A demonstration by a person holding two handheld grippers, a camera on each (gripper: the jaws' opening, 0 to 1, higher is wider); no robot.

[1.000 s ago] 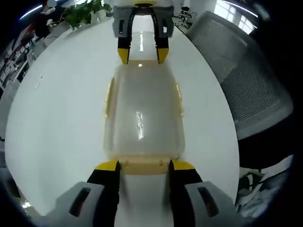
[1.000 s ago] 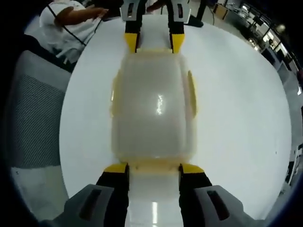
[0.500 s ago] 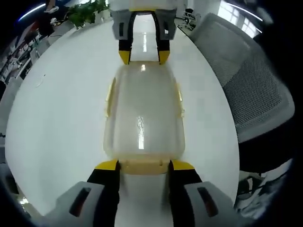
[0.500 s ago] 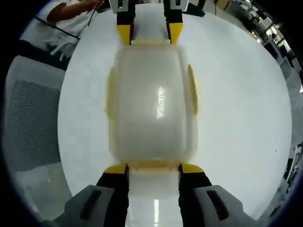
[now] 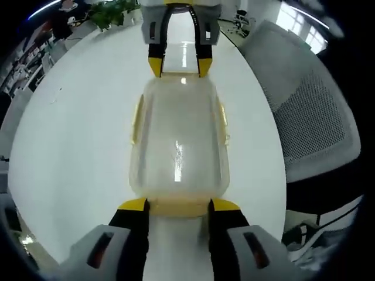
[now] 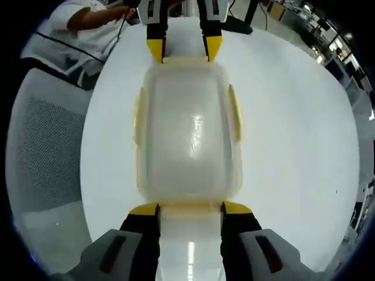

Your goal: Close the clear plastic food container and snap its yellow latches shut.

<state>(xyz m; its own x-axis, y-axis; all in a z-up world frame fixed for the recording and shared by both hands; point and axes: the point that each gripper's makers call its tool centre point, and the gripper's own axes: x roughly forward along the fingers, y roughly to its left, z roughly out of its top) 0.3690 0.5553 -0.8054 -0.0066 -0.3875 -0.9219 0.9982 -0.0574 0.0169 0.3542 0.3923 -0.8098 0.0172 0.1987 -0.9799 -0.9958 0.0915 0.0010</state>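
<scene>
Container [image 5: 179,143] lid on, white table [image 5: 76,146]. Left gripper [image 5: 179,205] and right gripper [image 6: 190,207] released, straddling end latches.

Clear plastic container [image 5: 177,143] with lid on, lying flat on white table [image 5: 76,146], long axis running away from camera in both views. Translucent, rounded corners, glare on lid. Pale yellow latches: one on each long side [image 5: 136,117] [image 5: 222,120], one at each short end [image 5: 179,206]. In right gripper view the container [image 6: 187,137] looks the same, side latches [image 6: 233,111] flat against walls.
</scene>
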